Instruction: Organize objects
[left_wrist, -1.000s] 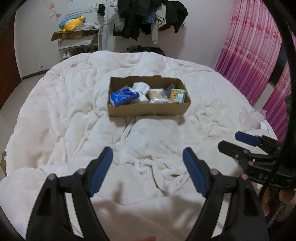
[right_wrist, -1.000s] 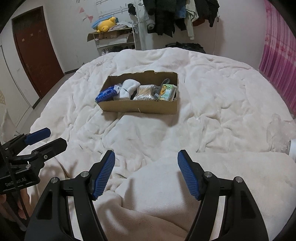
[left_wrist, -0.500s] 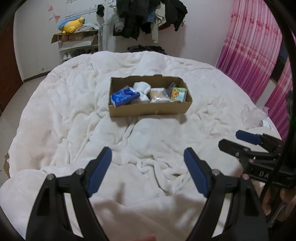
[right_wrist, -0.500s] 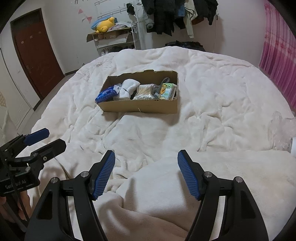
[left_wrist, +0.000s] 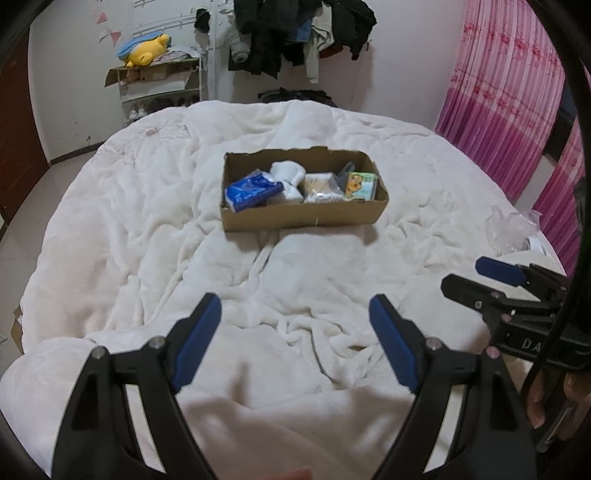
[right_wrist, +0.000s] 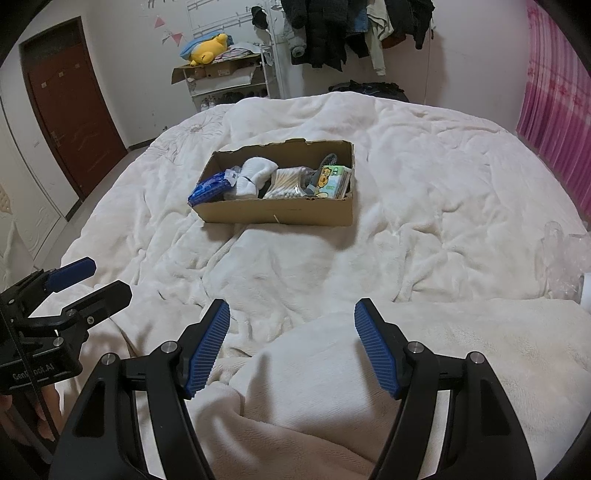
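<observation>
Left gripper (left_wrist: 295, 315) jaws have just been opening wider, nothing between them; right gripper (right_wrist: 291, 321) is sitting apart, empty. Rectangular cardboard box (left_wrist: 303, 218) is resting center frame on fluffy, wrinkled white blanket (left_wrist: 147, 229).

A plush, matt white blanket (right_wrist: 424, 206) is spread across the frame, rumpled and soft. At centre, a box (right_wrist: 277, 216) of dull brown cardboard is seen, its top edge torn rough. Inside, a glossy blue packet (left_wrist: 253, 190) and knitted white socks (right_wrist: 255, 177) are shown. Lower down, ribbed blue pads (right_wrist: 208, 347) are carried on matt black plastic with shiny metal screws.
</observation>
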